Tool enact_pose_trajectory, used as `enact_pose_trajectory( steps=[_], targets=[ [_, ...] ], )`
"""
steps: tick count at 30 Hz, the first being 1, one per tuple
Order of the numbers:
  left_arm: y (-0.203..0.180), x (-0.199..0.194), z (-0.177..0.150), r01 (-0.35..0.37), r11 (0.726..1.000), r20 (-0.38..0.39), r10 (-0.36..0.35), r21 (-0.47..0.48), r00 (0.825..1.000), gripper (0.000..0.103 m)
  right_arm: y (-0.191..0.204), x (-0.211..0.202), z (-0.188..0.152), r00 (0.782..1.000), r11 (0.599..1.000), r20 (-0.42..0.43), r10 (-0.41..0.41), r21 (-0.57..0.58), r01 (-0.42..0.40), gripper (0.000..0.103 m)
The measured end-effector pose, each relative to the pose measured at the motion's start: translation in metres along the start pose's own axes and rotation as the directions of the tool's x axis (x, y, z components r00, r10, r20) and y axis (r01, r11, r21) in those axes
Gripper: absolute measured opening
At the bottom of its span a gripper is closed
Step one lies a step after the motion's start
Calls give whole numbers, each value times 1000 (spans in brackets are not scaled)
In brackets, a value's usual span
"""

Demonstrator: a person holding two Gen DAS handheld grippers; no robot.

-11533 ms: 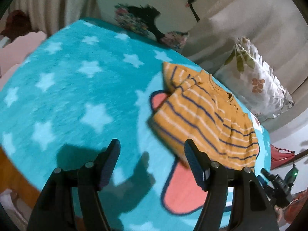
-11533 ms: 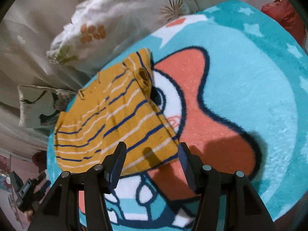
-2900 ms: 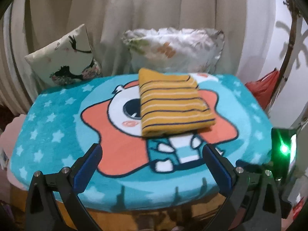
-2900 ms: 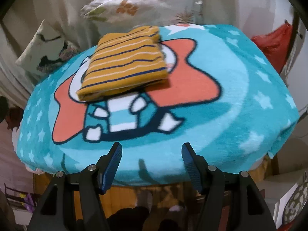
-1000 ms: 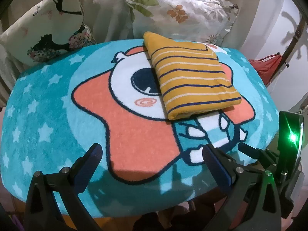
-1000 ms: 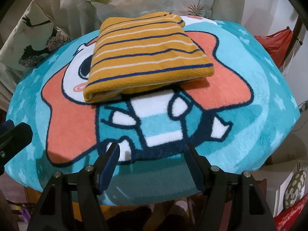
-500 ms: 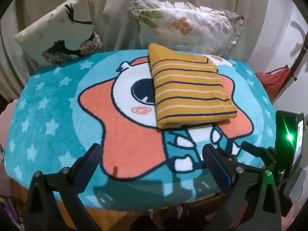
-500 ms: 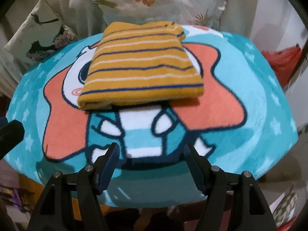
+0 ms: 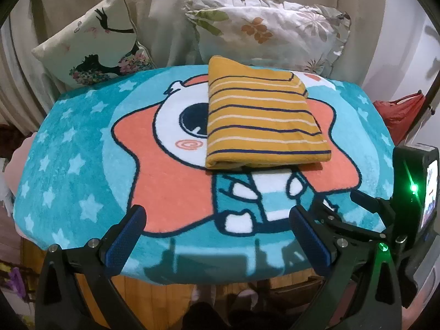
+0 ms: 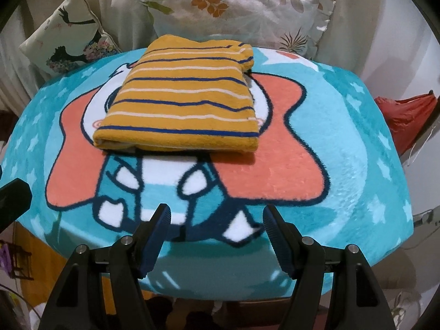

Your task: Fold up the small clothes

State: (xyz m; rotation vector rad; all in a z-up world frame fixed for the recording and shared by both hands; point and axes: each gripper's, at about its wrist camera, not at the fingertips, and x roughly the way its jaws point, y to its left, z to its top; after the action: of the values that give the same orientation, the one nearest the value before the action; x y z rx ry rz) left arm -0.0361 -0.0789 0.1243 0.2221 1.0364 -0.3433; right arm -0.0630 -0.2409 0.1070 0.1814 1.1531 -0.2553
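Task looks basically done, judging by how things lie: striped shirt [image 9: 264, 118] sits folded into a neat rectangle w/ stacked layers, center-upper frame in both views, on the cartoon blanket [image 9: 82, 143]. Left gripper [image 9: 217, 236] at bottom of its frame, jaws wide apart, holding nothing. Right gripper [image 10: 217, 229] same, bottom center, spread & empty, well short of shirt. 2 pillows [image 10: 236, 8] behind. Nothing obviously left to fold; no other clothes visible.
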Motion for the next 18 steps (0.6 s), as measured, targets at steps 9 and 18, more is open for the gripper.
enact_pose_trajectory(
  steps=[9,18],
  targets=[
    [-22,-1,-1,-16,1000,-2,16,13,1000,103,-16,0,-7,1000,1000,3,-8,-10,8,73],
    [-31,-3,-3,-25,999,2,25,31,1000,103,-26,-1,-11,1000,1000,1,-11,5,11,73]
  ],
)
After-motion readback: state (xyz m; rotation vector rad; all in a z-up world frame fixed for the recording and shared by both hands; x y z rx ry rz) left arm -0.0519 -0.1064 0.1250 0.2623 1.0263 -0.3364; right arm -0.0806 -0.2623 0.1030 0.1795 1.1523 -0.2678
